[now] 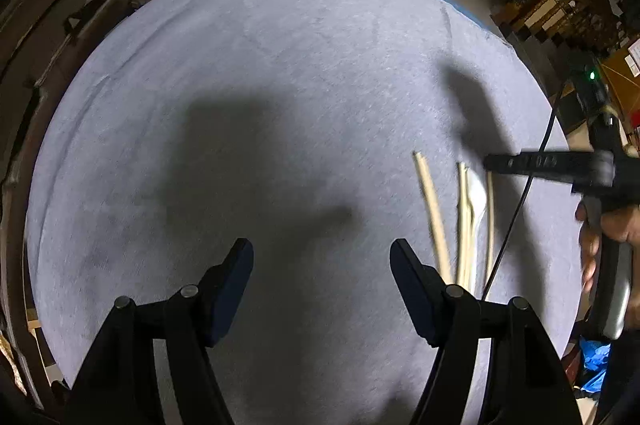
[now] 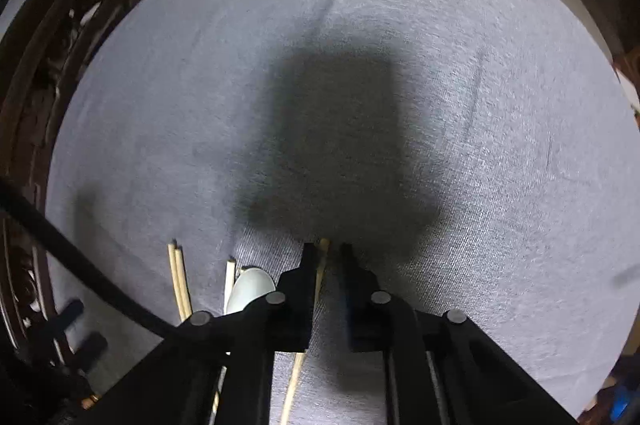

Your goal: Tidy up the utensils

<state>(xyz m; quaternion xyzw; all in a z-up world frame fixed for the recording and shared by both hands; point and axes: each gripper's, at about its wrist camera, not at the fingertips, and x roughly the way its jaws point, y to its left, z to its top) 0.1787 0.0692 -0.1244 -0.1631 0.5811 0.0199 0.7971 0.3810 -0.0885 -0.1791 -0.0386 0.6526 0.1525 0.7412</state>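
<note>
Closest to my left wrist lens, the left gripper hangs with its jaws spread wide and nothing between them, over bare grey tablecloth. Off to its right lie the utensils: several pale wooden chopsticks running roughly parallel, and a white ceramic spoon among them.

From my right wrist lens, the right gripper points steeply down at that cluster, its jaws drawn almost together. One chopstick runs just along the inner side of the left finger; I cannot tell whether the pads actually pinch it or merely sit beside it. The spoon lies just left of that finger, a pair of chopsticks further left.

I judge the chopsticks light, stiff and smooth, prone to roll or pivot in a grip; taking one near its middle should stop it swinging. The spoon looks heavier, slick and chippable, best held by its handle.
</note>
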